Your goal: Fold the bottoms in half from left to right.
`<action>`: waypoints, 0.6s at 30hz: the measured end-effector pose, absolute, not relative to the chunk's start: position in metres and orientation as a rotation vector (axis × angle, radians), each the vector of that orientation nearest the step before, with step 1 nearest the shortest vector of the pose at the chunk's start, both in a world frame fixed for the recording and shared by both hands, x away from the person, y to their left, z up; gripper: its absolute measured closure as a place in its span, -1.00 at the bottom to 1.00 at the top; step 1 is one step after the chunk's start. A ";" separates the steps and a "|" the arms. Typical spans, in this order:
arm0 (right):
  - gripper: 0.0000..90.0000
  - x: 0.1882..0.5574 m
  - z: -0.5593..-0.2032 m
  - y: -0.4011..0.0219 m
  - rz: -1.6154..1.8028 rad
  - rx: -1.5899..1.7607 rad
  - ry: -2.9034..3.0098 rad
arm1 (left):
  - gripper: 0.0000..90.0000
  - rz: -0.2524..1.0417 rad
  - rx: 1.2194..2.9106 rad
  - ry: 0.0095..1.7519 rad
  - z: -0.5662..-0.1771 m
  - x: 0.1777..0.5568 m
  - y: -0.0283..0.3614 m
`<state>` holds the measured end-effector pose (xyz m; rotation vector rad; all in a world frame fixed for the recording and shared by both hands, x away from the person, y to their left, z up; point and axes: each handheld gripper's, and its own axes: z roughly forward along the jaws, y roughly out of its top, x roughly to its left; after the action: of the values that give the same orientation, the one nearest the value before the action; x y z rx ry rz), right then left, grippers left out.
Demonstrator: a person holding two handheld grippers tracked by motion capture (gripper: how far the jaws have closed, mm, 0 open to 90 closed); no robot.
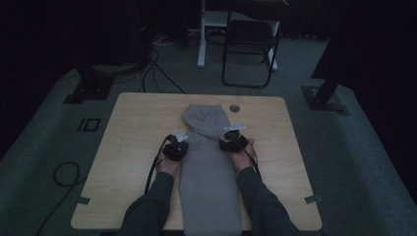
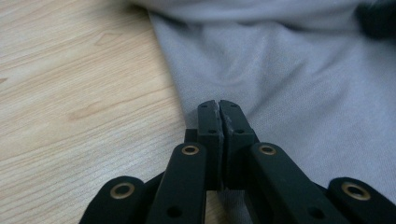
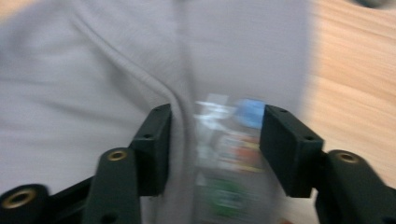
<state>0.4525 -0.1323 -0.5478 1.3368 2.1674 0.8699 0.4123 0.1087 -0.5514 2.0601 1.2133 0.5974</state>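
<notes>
A long folded grey cloth garment (image 1: 209, 167) lies lengthwise down the middle of the pale wooden table (image 1: 133, 142). The right gripper view shows what may be a blurred printed label (image 3: 231, 154) between the parted jaws of the right gripper (image 3: 215, 144). The left gripper (image 2: 219, 109) is closed at the garment's edge, apparently pinching nothing. A black folding chair (image 1: 248, 44) stands beyond. Both sleeved forearms flank the garment.
</notes>
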 end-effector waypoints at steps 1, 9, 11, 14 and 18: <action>0.17 0.453 -0.548 -0.140 0.851 1.346 2.139 | 0.95 0.601 2.064 1.211 -0.551 0.412 0.109; 0.68 0.449 -0.550 -0.159 0.888 1.339 2.126 | 0.95 0.610 2.059 1.216 -0.552 0.410 0.108; 0.73 0.449 -0.550 -0.160 0.915 1.370 2.126 | 0.95 0.602 2.053 1.217 -0.552 0.409 0.110; 0.77 0.446 -0.550 -0.164 0.935 1.394 2.132 | 0.95 0.588 2.045 1.216 -0.552 0.405 0.112; 0.82 0.437 -0.550 -0.166 0.941 1.396 2.150 | 0.95 0.566 2.050 1.205 -0.552 0.395 0.114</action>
<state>0.4368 -0.1659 -0.5497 1.3959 2.1499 0.9409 0.3946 0.1138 -0.5522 2.0500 1.2048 0.5663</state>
